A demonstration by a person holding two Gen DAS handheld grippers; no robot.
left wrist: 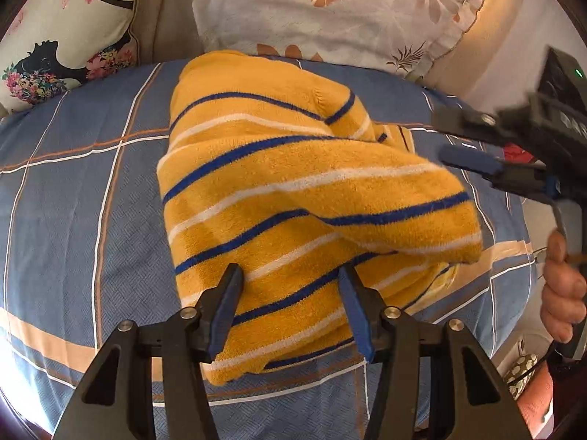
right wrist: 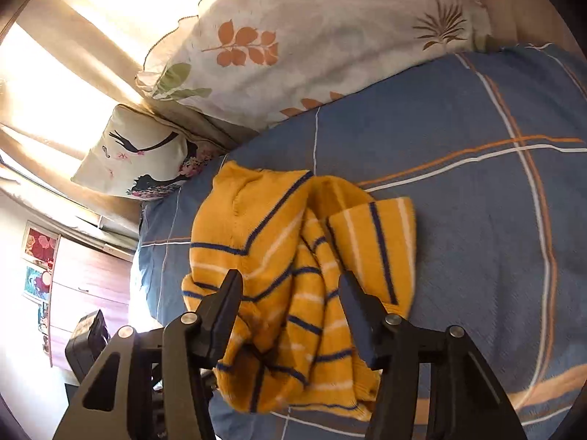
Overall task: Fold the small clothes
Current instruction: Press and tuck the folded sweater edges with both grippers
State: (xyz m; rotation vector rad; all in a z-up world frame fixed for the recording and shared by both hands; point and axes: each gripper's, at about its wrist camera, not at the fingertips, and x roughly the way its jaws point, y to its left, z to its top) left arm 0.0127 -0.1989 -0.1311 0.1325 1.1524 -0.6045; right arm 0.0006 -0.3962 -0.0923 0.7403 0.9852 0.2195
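across the middle of the left wrist frame a yellow knit garment [left wrist: 293, 198] with blue and white stripes lies folded over on itself on a blue checked bedspread [left wrist: 91, 201], its long axis running from the bottom centre of the frame up toward the top centre, where its plain yellow end meets the pillows. its stripes slant from lower left to upper right, and a folded upper layer ends in a rounded corner at centre right. from the right wrist the same garment [right wrist: 293, 275] is bunched and creased, its long axis running from the lower centre up to the centre left, with one striped flap lying off to the right on the bedspread [right wrist: 477, 220]. the left gripper [left wrist: 290, 289] hangs over the near end of the garment with its jaws spread wide and nothing between them. the right gripper [right wrist: 290, 289] likewise stands wide apart above the bunched cloth, holding nothing; in the left wrist frame it [left wrist: 444, 139] enters blurred from the right edge, held by a hand [left wrist: 563, 289]. a leaf-print pillow [left wrist: 330, 11] fills the top centre, and a cushion with a dark figure and flowers [left wrist: 62, 33] sits in the upper left.
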